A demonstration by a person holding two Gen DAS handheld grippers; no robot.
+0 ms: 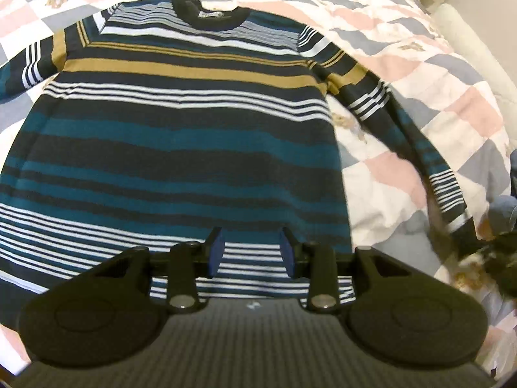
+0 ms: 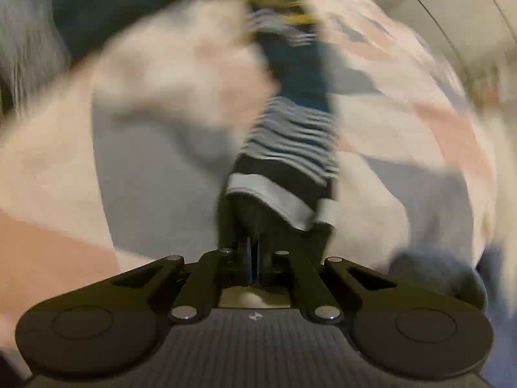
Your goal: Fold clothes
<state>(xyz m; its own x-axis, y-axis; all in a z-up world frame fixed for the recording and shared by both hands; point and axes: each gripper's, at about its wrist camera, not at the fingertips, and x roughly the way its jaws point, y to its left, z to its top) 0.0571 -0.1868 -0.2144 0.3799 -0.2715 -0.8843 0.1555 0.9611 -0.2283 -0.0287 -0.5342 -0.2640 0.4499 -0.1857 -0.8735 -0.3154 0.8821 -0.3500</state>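
Patchwork quilt [image 1: 404, 74] in pink, grey and white is covering the bed, and the sweater [image 1: 181, 135] is lying on it face up, body spread flat, collar at the far side and hem near the left gripper [image 1: 251, 249]. This gripper is hovering over the hem with its jaws standing well apart and nothing between them. The right gripper [image 2: 253, 252] is showing its jaws pressed together on the cuff [image 2: 274, 207] of the right sleeve [image 1: 416, 148], which is stretching away from the shoulder towards it; this view is strongly blurred, so details of the pinch are not clear.

I am judging the sweater as a soft knit, light, with no stiffness, so it is probably sagging and stretching wherever it is lifted. It is not fragile, and the knit is likely giving good friction to the pads. Good places to hold are the firmer edges: cuff, hem corners and shoulder seam. One sleeve out and body flat is fitting a fold in progress, or equally a spreading out
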